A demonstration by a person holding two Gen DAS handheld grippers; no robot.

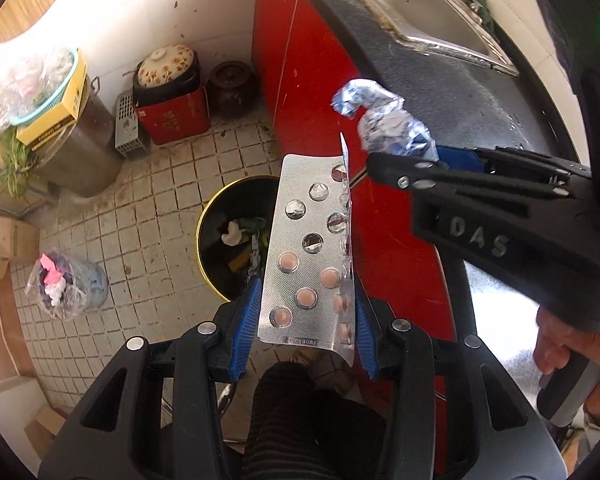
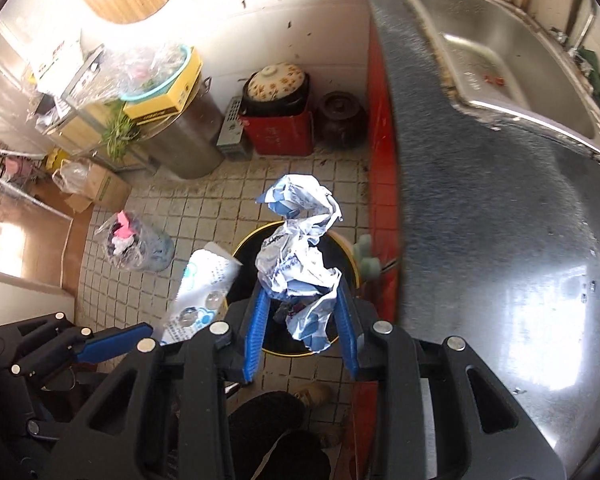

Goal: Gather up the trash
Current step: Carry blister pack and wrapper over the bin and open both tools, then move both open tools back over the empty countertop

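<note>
Left gripper [image 1: 306,312]: jaws pinch blister pack [image 1: 310,256] by its lower end, above the trash bin [image 1: 208,216].
Right gripper [image 2: 304,312]: jaws pinch crumpled wrapper [image 2: 300,248], directly over the bin's mouth.
Blister pack handling: light, stiff, slick foil; likely to slip, so grip across the flat faces.
Wrapper handling: feather-light, soft, crushable; any fold holds.
Bin: on tiled floor beside red cabinet [image 1: 300,80].

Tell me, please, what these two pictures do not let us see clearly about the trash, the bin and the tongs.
- Bin: in the left wrist view the blister pack covers its right side; in the right wrist view the crumpled wrapper hides most of its contents.
- Print on the pack: too small to read in both views.
- Left tongs: pad contact is hidden behind the pack.
- Right tongs: their base is cut off by the bottom edge.
</note>
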